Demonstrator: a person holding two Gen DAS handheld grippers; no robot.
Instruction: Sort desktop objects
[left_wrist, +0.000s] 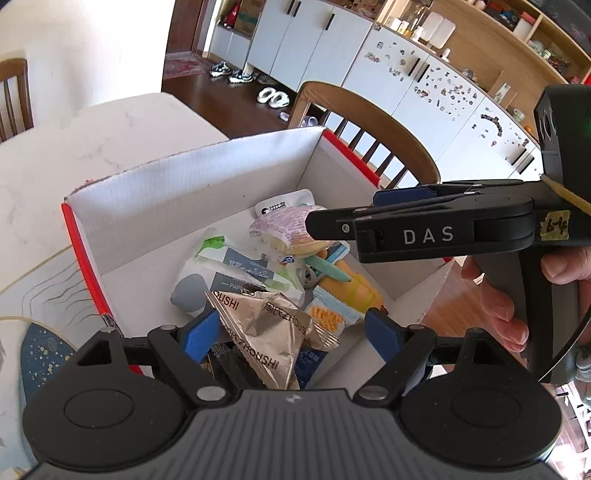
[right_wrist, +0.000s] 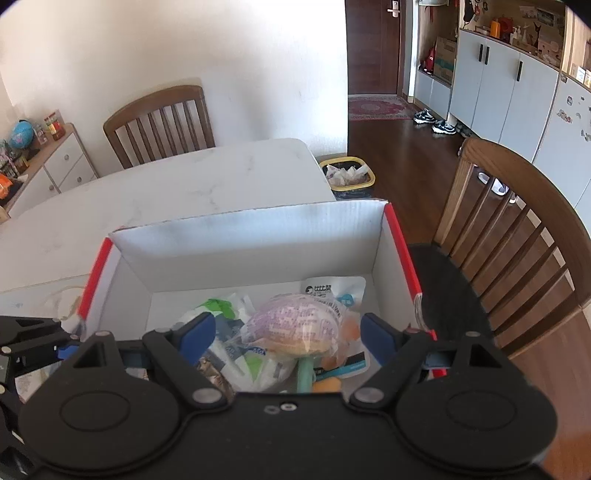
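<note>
Both grippers hover over the open white corrugated cardboard box with red edges (right_wrist: 247, 236) that sits on the white marble-patterned table (right_wrist: 177, 177), and neither holds anything: the left gripper (left_wrist: 291, 328) has its blue-padded jaws spread with the crinkled silver foil snack packet (left_wrist: 266, 332) lying loose between them, while the right gripper (right_wrist: 288, 332) stands just as wide above the clear-wrapped bun with purple print (right_wrist: 295, 325). The likeliest slip from here, as I judge it, is a clash of the two tools — they hang close together over one small box, and in the left view the right gripper reaches across its far side. A low pass could also snag the foil packet and drag it out. The box already holds the sorted things in a loose heap: the foil packet nearest, a white and green tissue pack (left_wrist: 236, 269), the bun, a teal pen (left_wrist: 325, 267), a yellow soft toy (left_wrist: 351, 288) and a white sachet (right_wrist: 332, 290) at the far wall.
</note>
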